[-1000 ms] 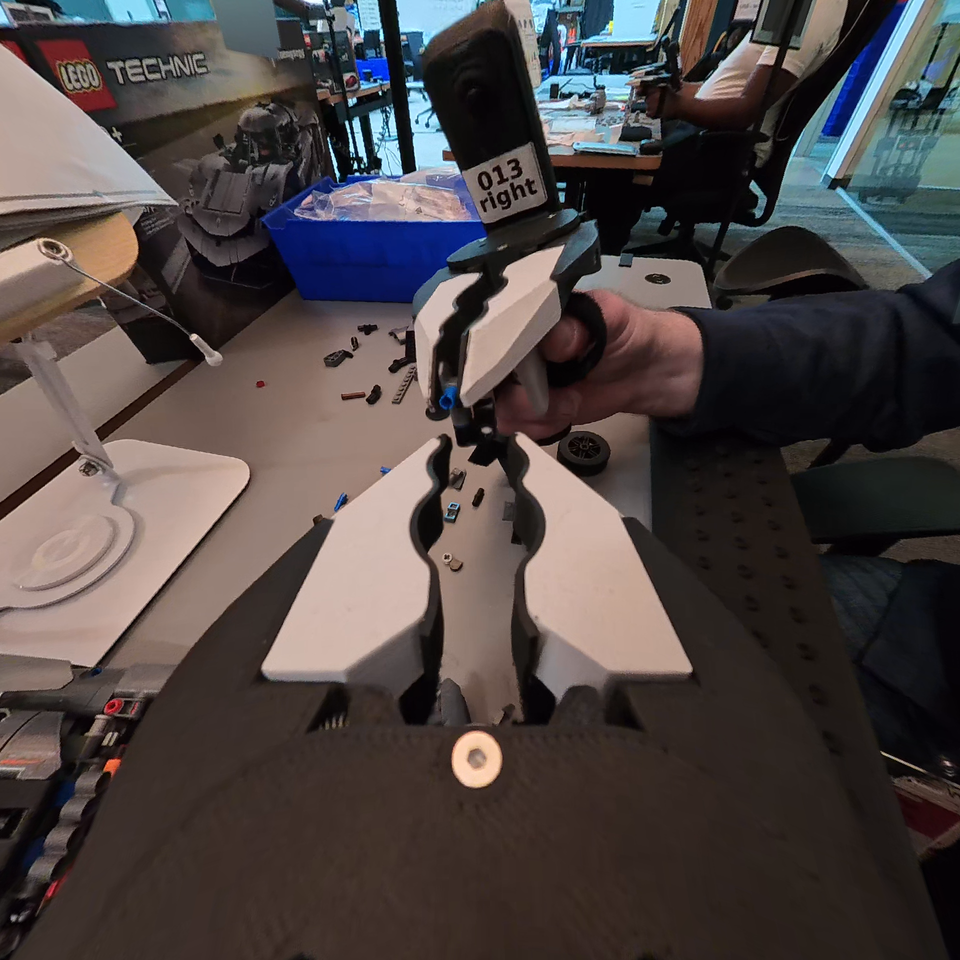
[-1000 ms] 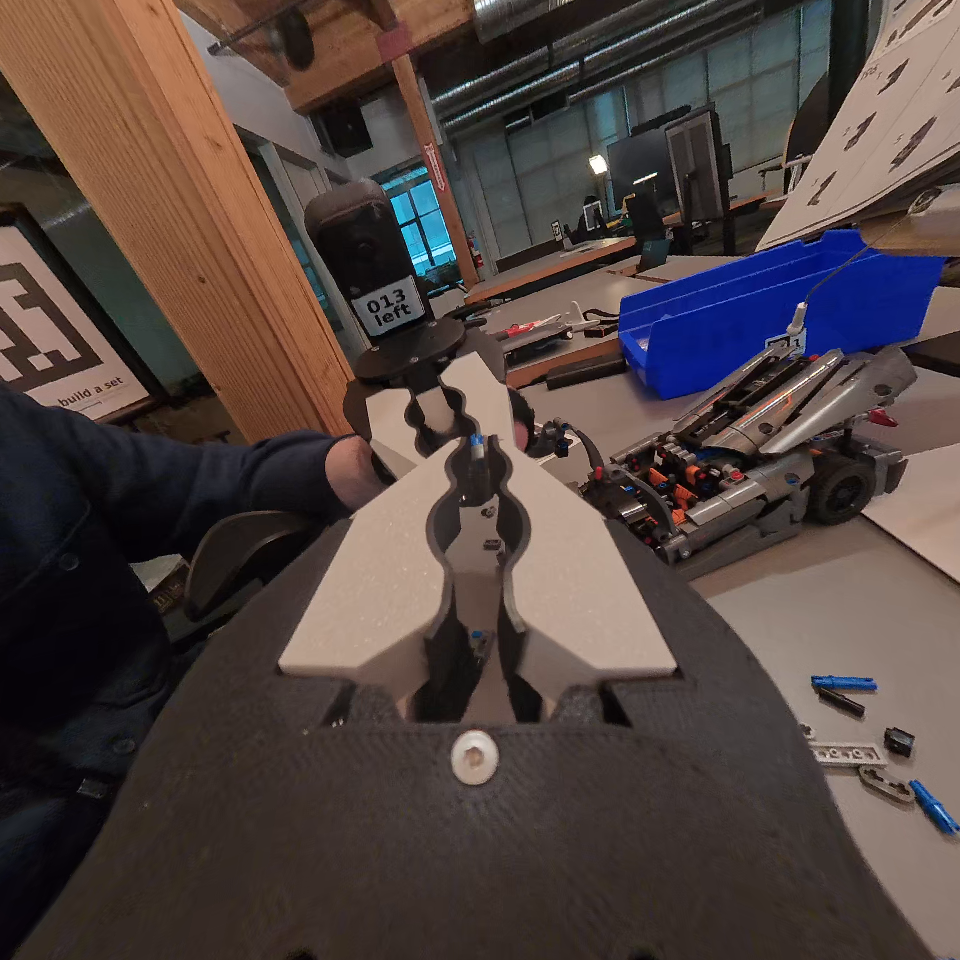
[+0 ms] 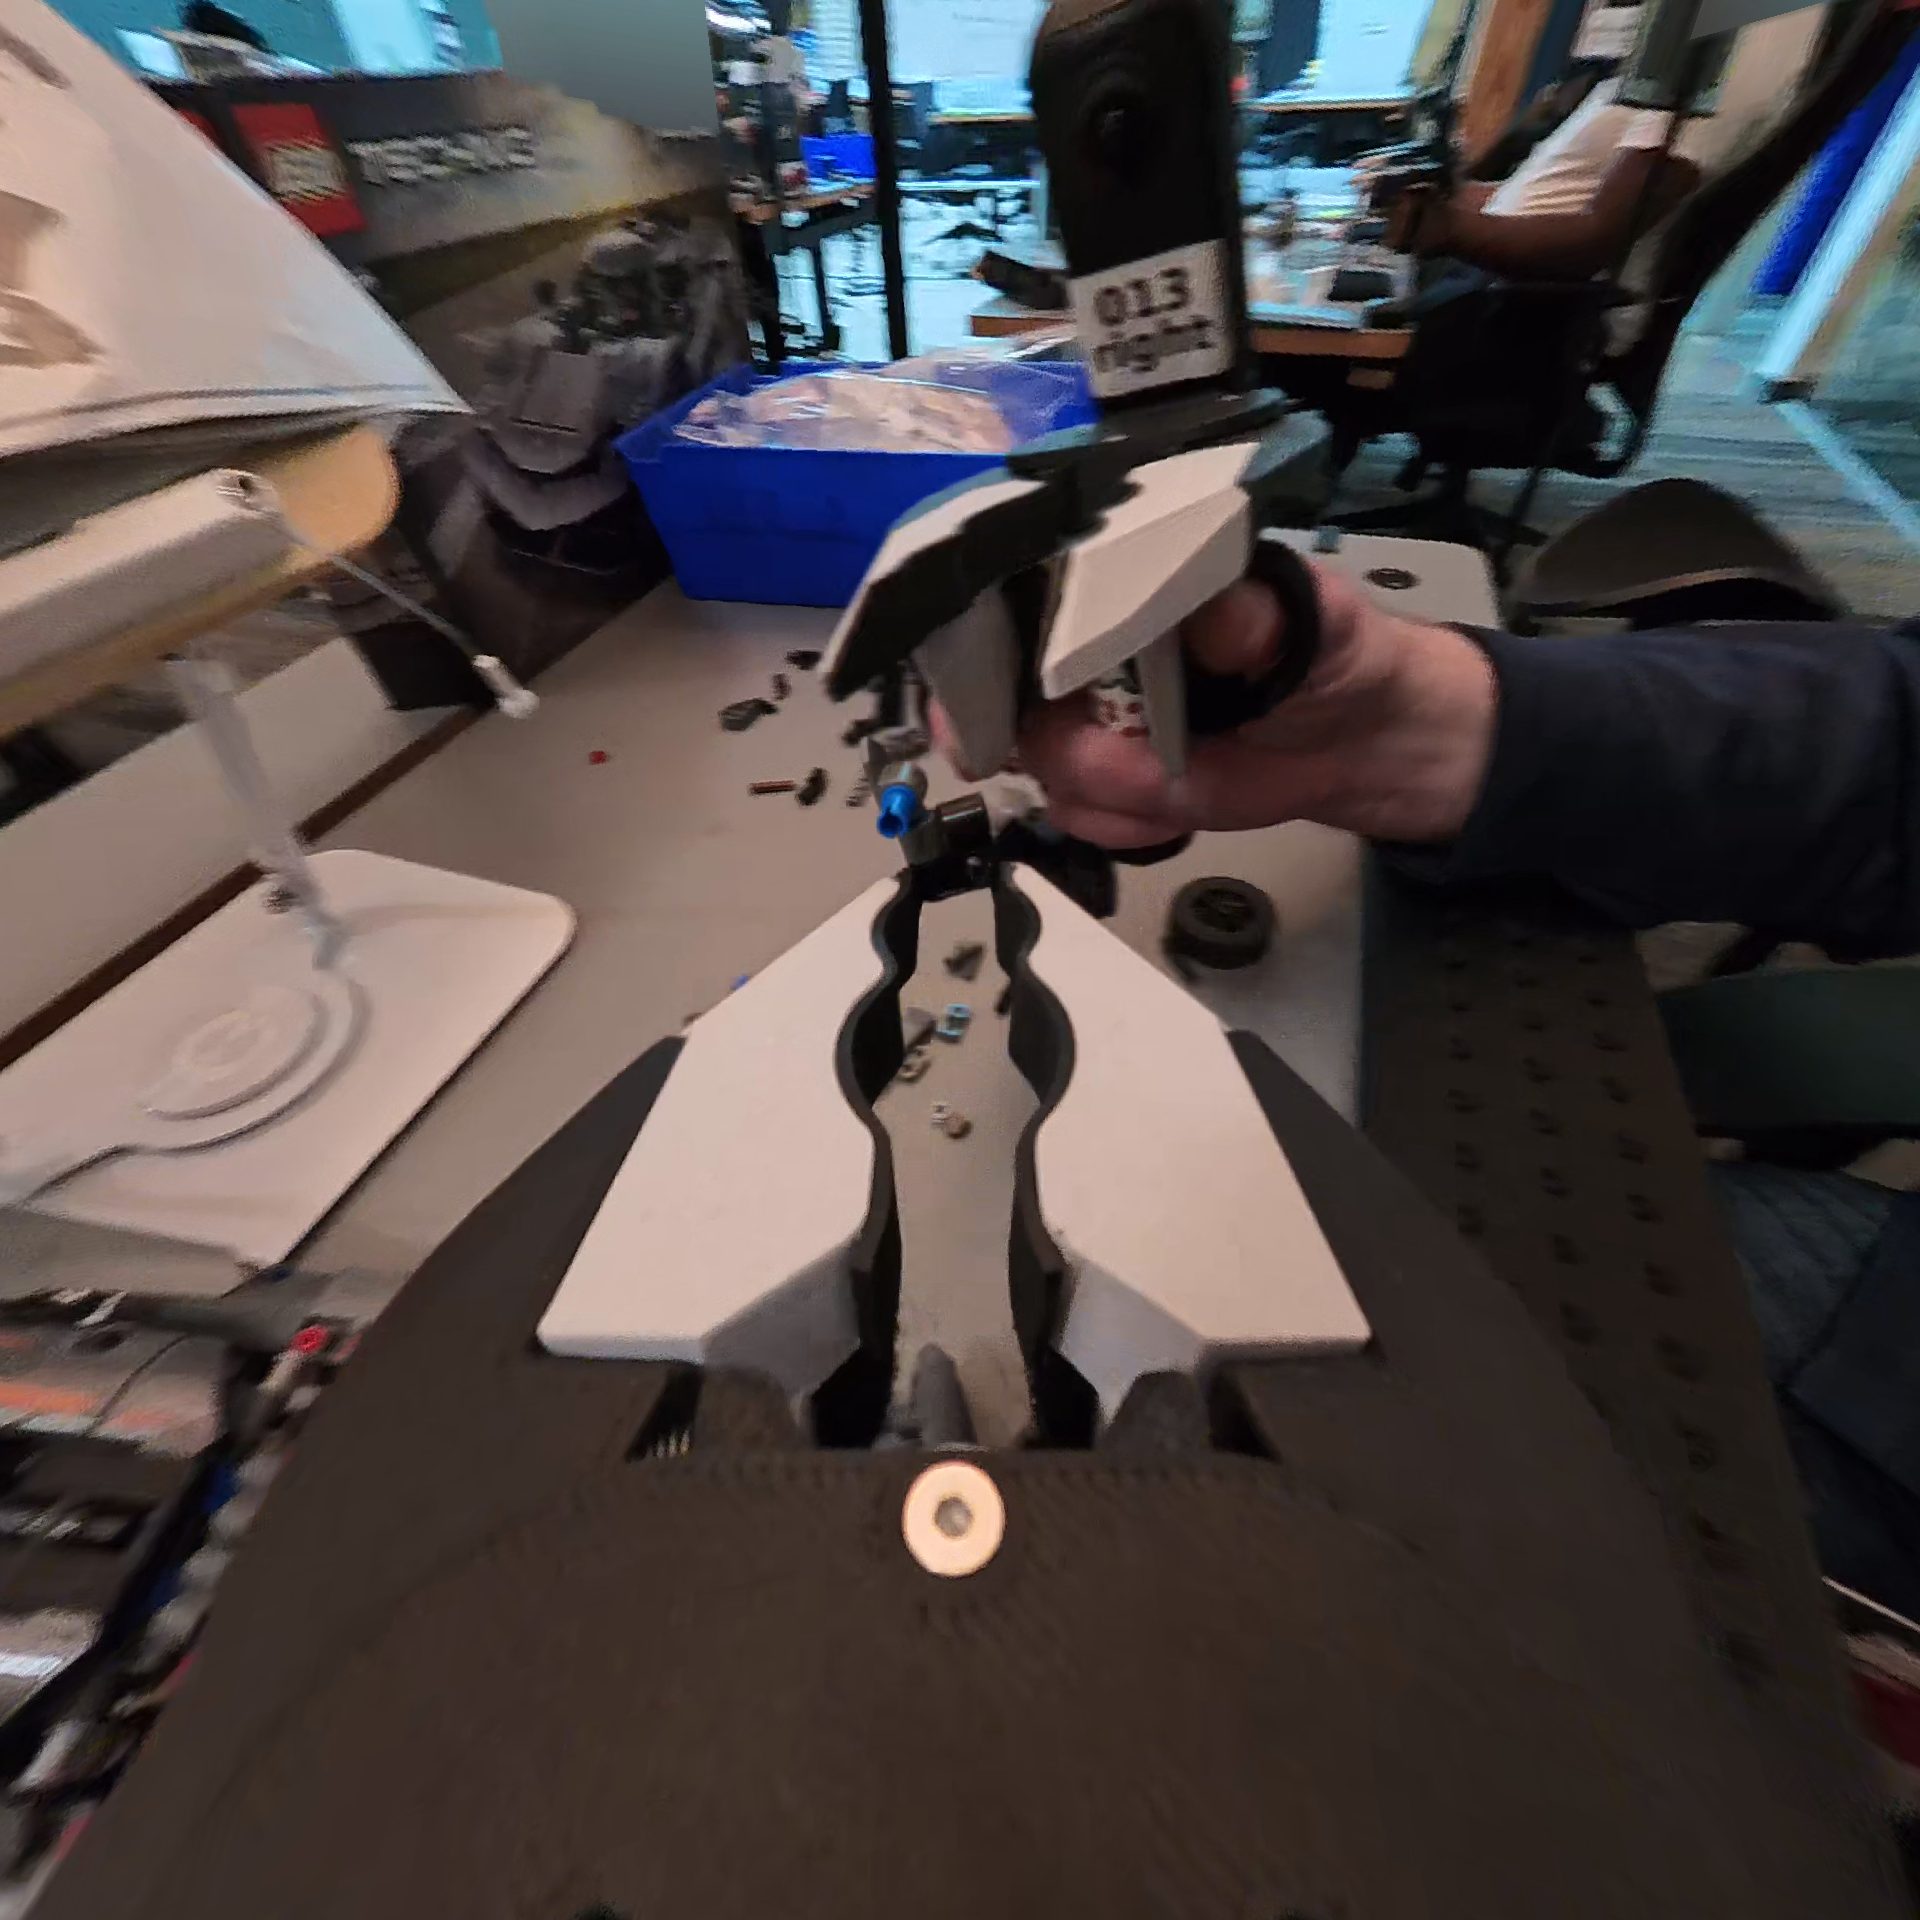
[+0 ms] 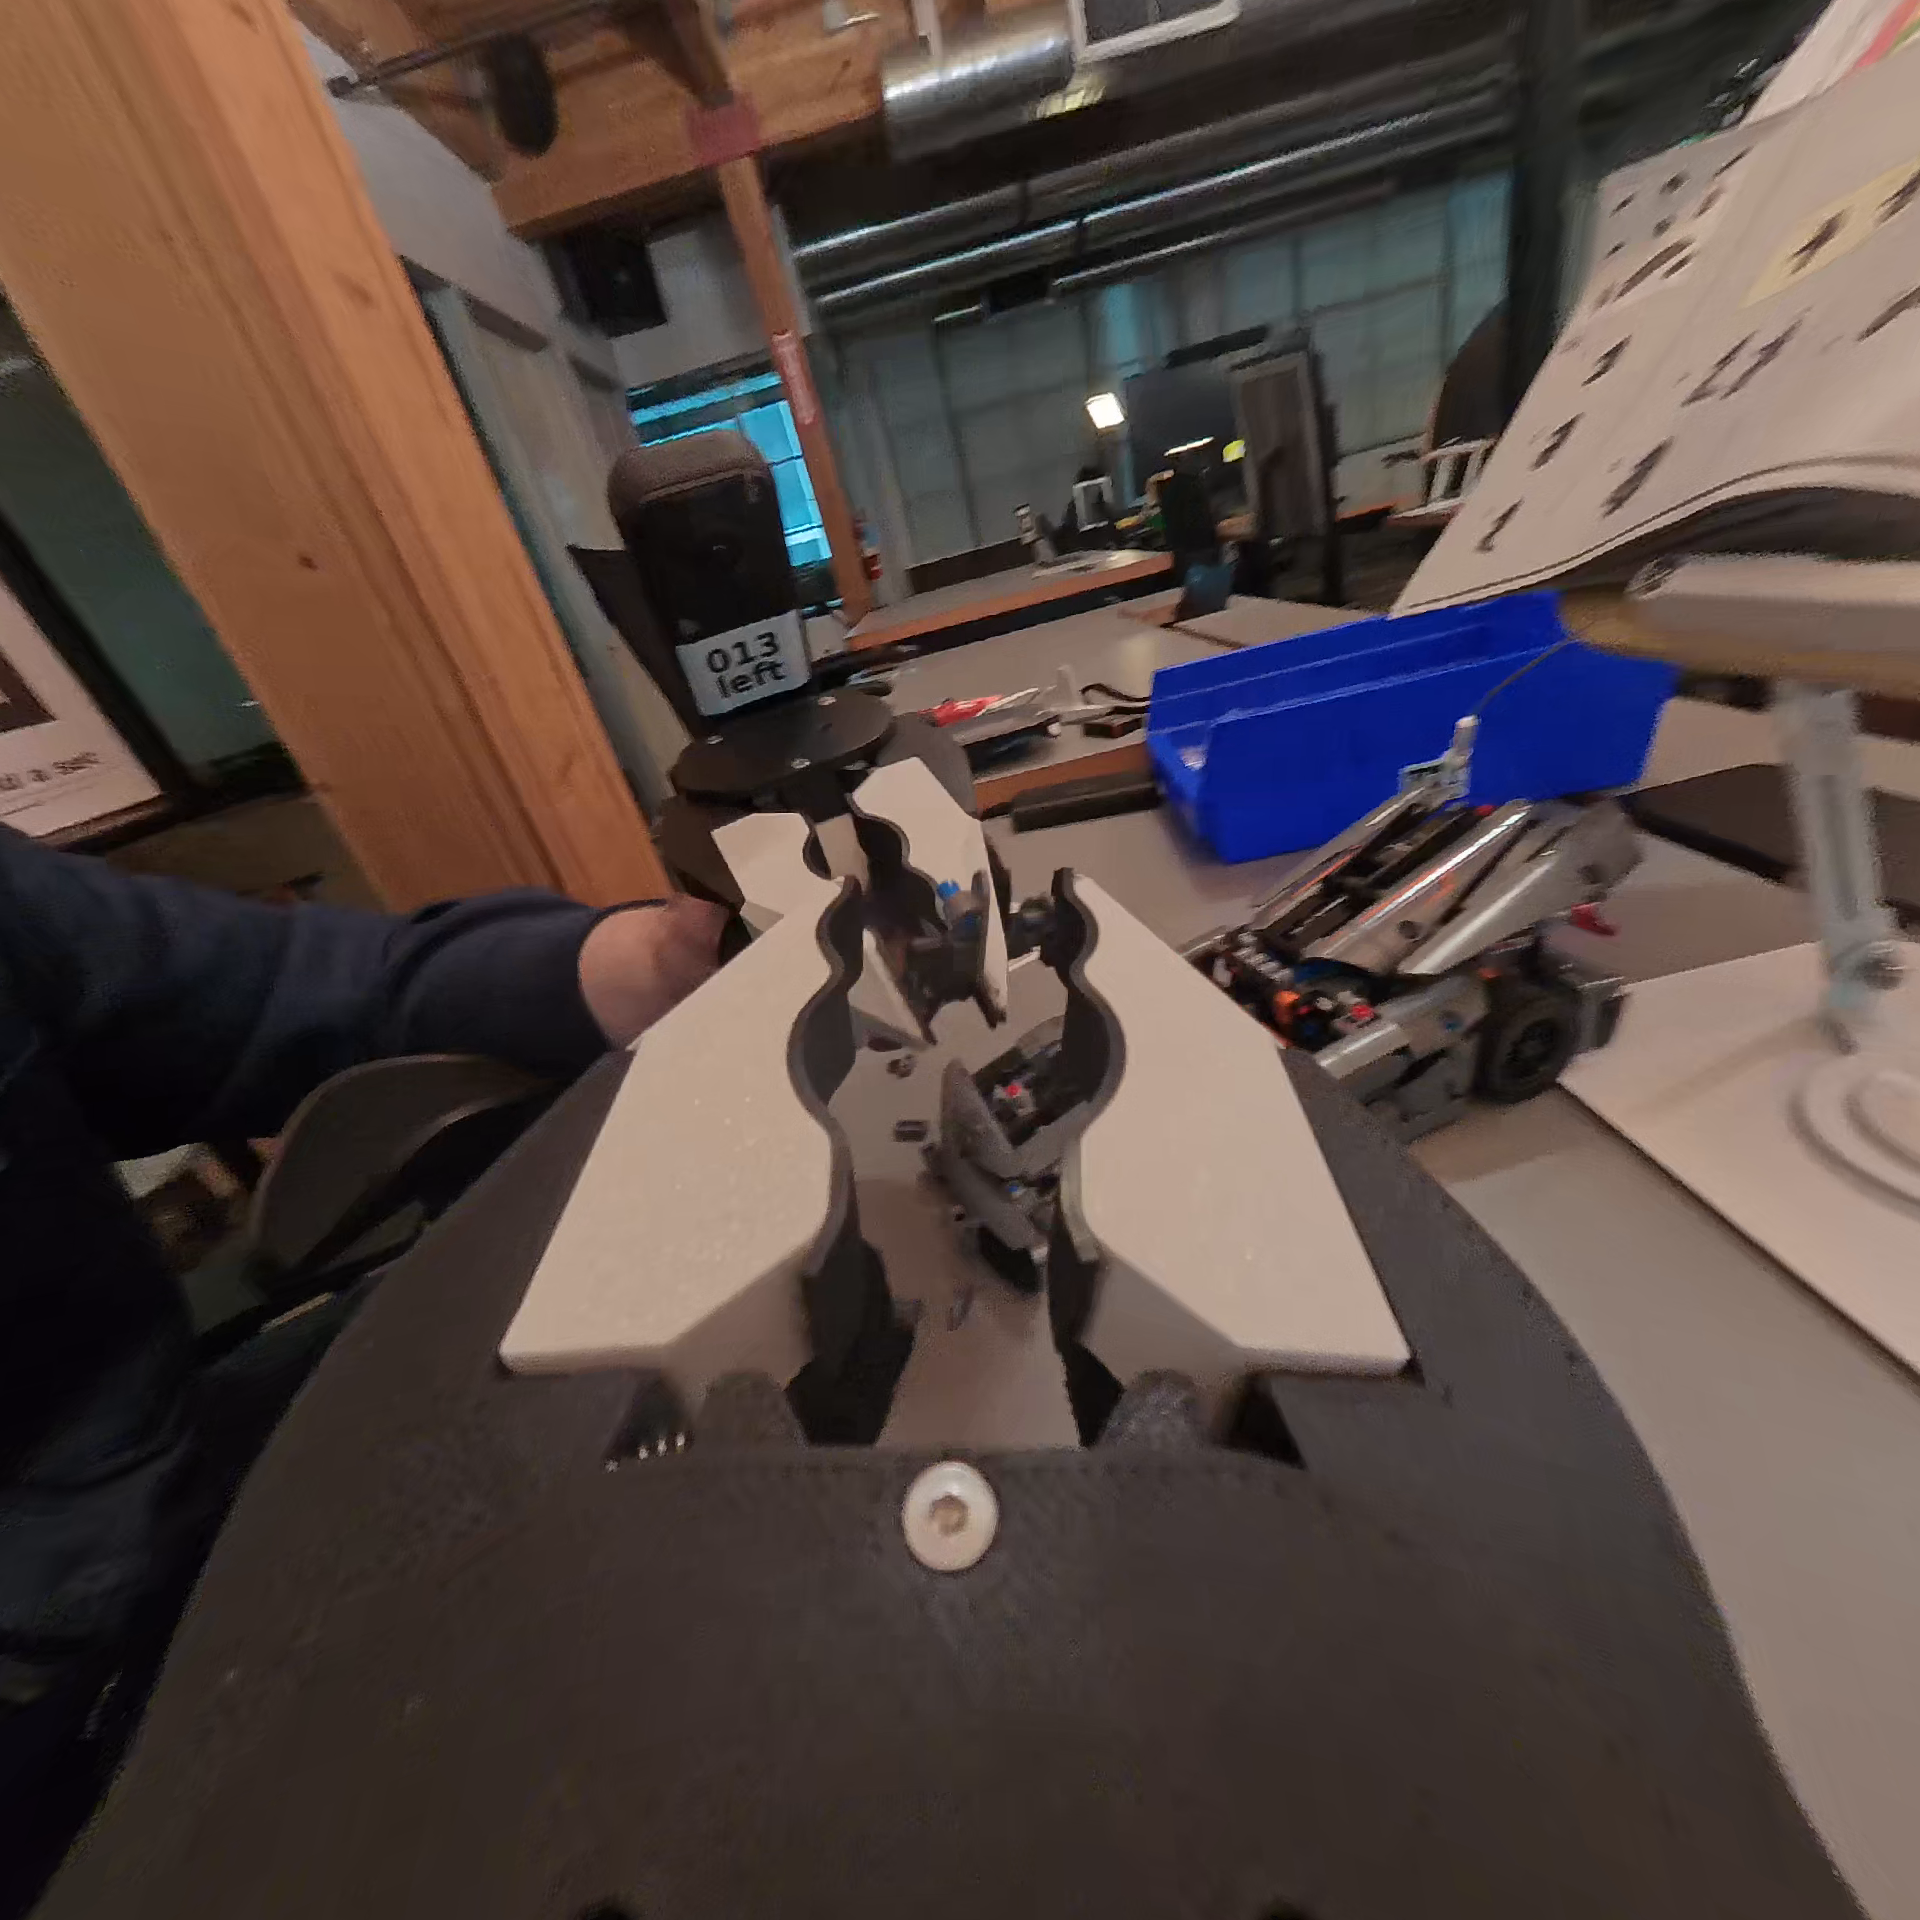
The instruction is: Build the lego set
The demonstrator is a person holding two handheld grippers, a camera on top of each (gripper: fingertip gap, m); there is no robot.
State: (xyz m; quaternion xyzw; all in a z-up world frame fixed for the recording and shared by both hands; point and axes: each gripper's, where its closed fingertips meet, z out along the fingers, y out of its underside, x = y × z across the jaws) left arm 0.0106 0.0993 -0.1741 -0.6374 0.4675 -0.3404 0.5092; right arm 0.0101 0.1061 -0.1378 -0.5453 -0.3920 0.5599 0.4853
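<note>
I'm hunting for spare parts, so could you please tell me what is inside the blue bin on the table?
The left wrist view shows the blue bin holding clear plastic bags heaped up to its rim. Whatever lies beneath the bags is covered, and blur hides their contents.

right tool [image 4: 956, 914]: fingers apart | left tool [image 4: 935, 966]: facing it, grips small piece [image 4: 961, 914]

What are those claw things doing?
A person is building a lego set with a gripper in each hand. The left gripper is shut on a small black piece with a blue pin, held up over the table. The right gripper is open close by, holding nothing. The half-built car sits on the table, and loose parts lie scattered around.
</note>
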